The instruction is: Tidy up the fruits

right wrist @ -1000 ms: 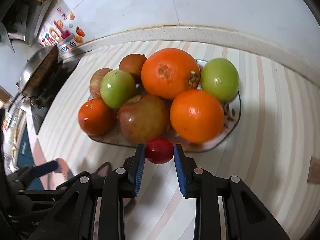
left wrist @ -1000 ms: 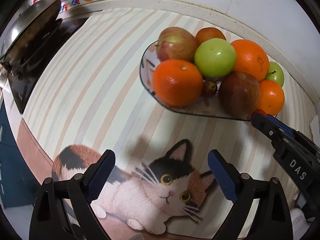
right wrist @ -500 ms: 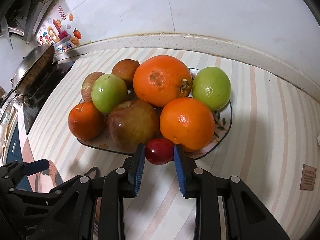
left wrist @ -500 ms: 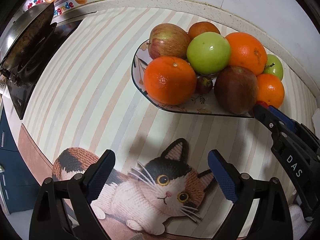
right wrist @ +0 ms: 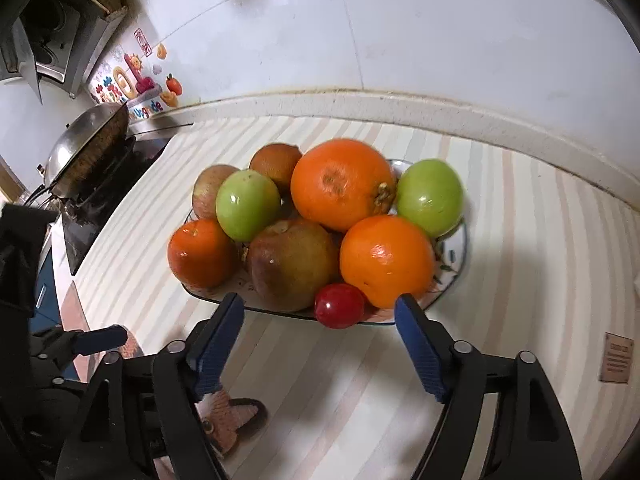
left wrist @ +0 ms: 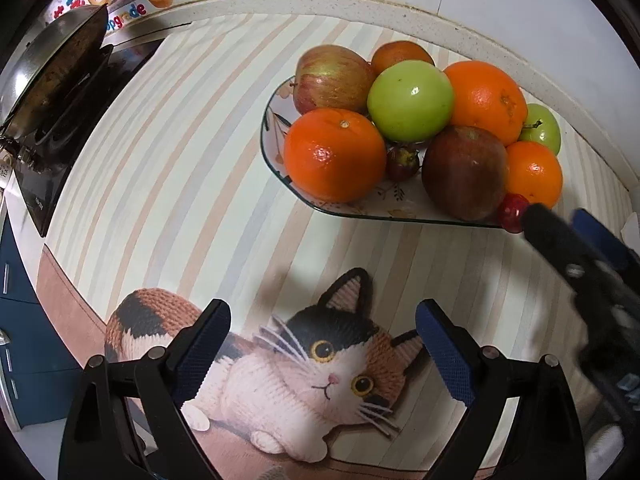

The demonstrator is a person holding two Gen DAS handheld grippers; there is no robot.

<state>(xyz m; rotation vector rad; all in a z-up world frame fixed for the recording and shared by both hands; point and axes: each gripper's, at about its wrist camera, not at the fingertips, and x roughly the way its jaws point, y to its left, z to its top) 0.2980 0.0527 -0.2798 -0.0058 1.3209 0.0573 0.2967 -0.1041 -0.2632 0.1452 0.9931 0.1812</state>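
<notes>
While the right hand-held gripper (right wrist: pixel 320 334) gapes, the red fruit (right wrist: pixel 339 305) sits just beyond.

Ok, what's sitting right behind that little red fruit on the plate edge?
Directly behind the small red fruit sit a dark reddish apple and an orange, both on the plate. The plate surface between them is covered, so anything underneath stays hidden.

Striped mat (left wrist: pixel 168 184) with calico cat print (left wrist: pixel 312 372) covers bench. Wok (right wrist: pixel 86 146) on black stove (left wrist: pixel 60 140), far left. Colourful stickers (right wrist: pixel 132 84) on white wall tile (right wrist: pixel 460 28).
</notes>
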